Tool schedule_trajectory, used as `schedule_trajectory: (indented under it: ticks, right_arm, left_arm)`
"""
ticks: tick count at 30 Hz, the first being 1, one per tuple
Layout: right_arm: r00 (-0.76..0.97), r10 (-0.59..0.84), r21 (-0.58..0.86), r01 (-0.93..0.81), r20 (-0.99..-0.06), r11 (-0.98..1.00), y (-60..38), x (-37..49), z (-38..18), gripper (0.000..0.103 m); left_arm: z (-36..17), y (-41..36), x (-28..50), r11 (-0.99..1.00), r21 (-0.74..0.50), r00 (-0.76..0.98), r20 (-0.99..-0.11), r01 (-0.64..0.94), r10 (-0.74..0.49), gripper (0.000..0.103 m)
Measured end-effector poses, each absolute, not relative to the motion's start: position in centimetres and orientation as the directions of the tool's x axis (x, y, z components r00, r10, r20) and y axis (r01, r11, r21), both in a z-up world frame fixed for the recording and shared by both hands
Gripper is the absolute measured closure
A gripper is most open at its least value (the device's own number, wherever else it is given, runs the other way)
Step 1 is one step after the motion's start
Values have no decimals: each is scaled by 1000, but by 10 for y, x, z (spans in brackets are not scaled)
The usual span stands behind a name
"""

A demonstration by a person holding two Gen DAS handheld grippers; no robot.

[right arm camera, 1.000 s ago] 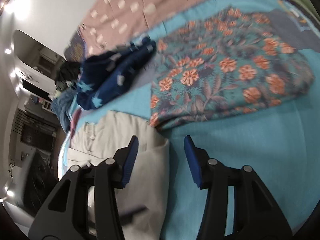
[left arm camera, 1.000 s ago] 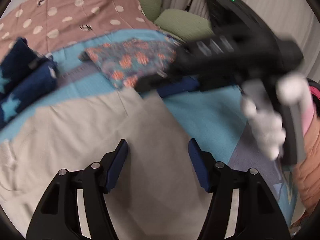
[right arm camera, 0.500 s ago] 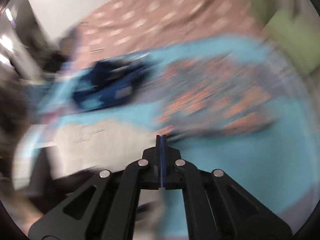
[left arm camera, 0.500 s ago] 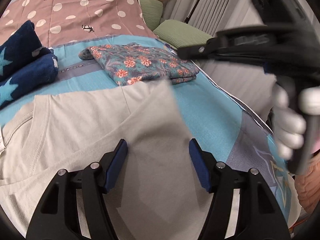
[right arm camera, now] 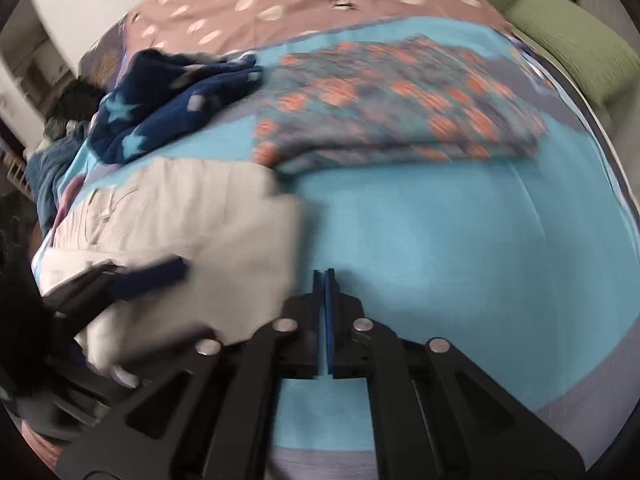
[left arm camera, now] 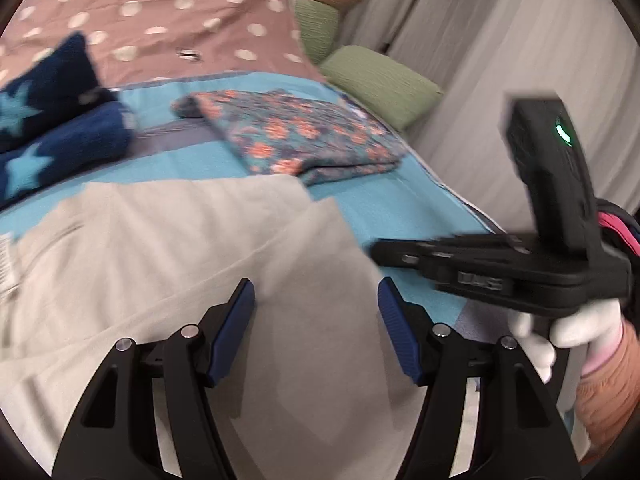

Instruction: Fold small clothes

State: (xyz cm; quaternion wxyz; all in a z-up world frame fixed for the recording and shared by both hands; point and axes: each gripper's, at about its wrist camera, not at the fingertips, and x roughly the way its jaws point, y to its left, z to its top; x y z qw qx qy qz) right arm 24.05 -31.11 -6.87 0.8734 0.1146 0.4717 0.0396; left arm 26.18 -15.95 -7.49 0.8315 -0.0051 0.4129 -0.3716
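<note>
A light grey T-shirt (left arm camera: 168,248) lies on the turquoise bed cover, its right side folded over into a flap (left arm camera: 316,280). It also shows in the right wrist view (right arm camera: 192,232). My left gripper (left arm camera: 316,312) is open and empty, its blue fingers astride the flap, just above it. My right gripper (right arm camera: 324,304) is shut with nothing between the pads, over bare turquoise cover just right of the shirt's edge. It shows in the left wrist view (left arm camera: 384,252) at the right, held by a white-gloved hand.
A folded floral garment (left arm camera: 296,140) lies beyond the shirt, also in the right wrist view (right arm camera: 400,108). A navy star-patterned garment (left arm camera: 52,136) is bundled at the far left. Green pillows (left arm camera: 380,84) and a dotted pink cover (left arm camera: 168,28) lie at the back. Curtains hang at the right.
The right gripper has shut, swung away from the shirt's edge and now sits lower at the shirt's right. The shirt's right side has come down as a folded flap. The left gripper stays open.
</note>
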Motion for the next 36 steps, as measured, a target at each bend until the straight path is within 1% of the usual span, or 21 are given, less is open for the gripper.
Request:
schedule_trajectory:
  ticks: [2, 4, 7, 8, 10, 11, 12, 13, 14, 15, 16, 17, 19, 22, 23, 24, 25, 28, 32, 34, 36]
  right_arm:
    - [587, 179, 241, 29, -790, 970, -318, 213, -59, 99]
    - [626, 192, 228, -24, -756, 973, -318, 184, -48, 99]
    - [643, 262, 245, -118, -720, 962, -308, 145, -36, 93]
    - [639, 280, 257, -132, -717, 957, -302, 138, -35, 91]
    - [613, 355, 306, -188, -706, 933, -288, 130, -38, 91]
    - [586, 394, 328, -221, -708, 918, -273, 131, -45, 90]
    - [564, 395, 325, -225, -725, 919, -263, 133, -53, 89]
    - [543, 348, 289, -195, -764, 937, -256, 136, -64, 89]
    - [541, 281, 236, -153, -793, 960, -252, 139, -77, 98]
    - [579, 276, 230, -154, -767, 961, -253, 135, -80, 100]
    - [589, 264, 223, -143, -764, 964, -254, 133, -80, 100]
    - [601, 232, 208, -110, -765, 972, -255, 127, -75, 101]
    - [622, 182, 182, -65, -761, 981, -258, 113, -65, 101]
    - [658, 206, 196, -91, -724, 977, -270, 79, -57, 96]
    - [663, 209, 202, -89, -718, 975, -278, 67, -58, 92]
    - [664, 214, 214, -83, -716, 973, -287, 57, -60, 88]
    - [662, 224, 236, -73, -716, 969, -297, 46, -62, 87]
    - [650, 256, 315, -27, -715, 949, -322, 19, -69, 86]
    - [639, 321, 398, -26, -699, 917, -337, -8, -76, 82]
    - [633, 355, 430, -39, -688, 902, -339, -20, -77, 78]
    - [625, 383, 451, -57, -680, 891, -338, -30, -78, 74]
  left_arm:
    - [-65, -145, 247, 729, -290, 397, -685, 620, -610, 38]
    - [-52, -119, 224, 736, -242, 426, -685, 632, -591, 38]
    - [-41, -72, 196, 782, -157, 501, -689, 603, -524, 37]
    - [-42, -56, 193, 801, -149, 515, -695, 580, -502, 37]
    - [-54, -24, 195, 856, -149, 528, -731, 495, -432, 36]
    - [-69, -9, 199, 896, -123, 524, -774, 427, -356, 36]
    - [-80, 2, 199, 916, -91, 525, -796, 390, -302, 39]
    - [-82, 11, 195, 908, -116, 537, -774, 403, -337, 39]
    - [-78, 19, 191, 908, -144, 549, -755, 394, -358, 39]
    - [-72, 25, 186, 931, -126, 569, -761, 343, -313, 39]
    - [-67, 30, 179, 952, -86, 591, -767, 293, -252, 39]
    - [-64, 33, 170, 954, -80, 601, -761, 290, -246, 39]
    - [-57, 48, 144, 942, -106, 620, -729, 318, -291, 38]
    - [-57, 75, 106, 949, -86, 644, -716, 303, -271, 34]
    - [-58, 83, 98, 955, -81, 651, -715, 287, -256, 31]
    - [-59, 99, 86, 962, -87, 656, -715, 259, -242, 29]
    - [-56, 111, 80, 966, -100, 657, -716, 237, -236, 29]
    - [-57, 146, 56, 970, -166, 654, -717, 176, -241, 29]
    - [-65, 168, 31, 955, -236, 610, -735, 181, -297, 29]
    - [-75, 169, 24, 954, -231, 569, -765, 193, -301, 29]
    - [-79, 167, 13, 954, -199, 567, -769, 226, -294, 29]
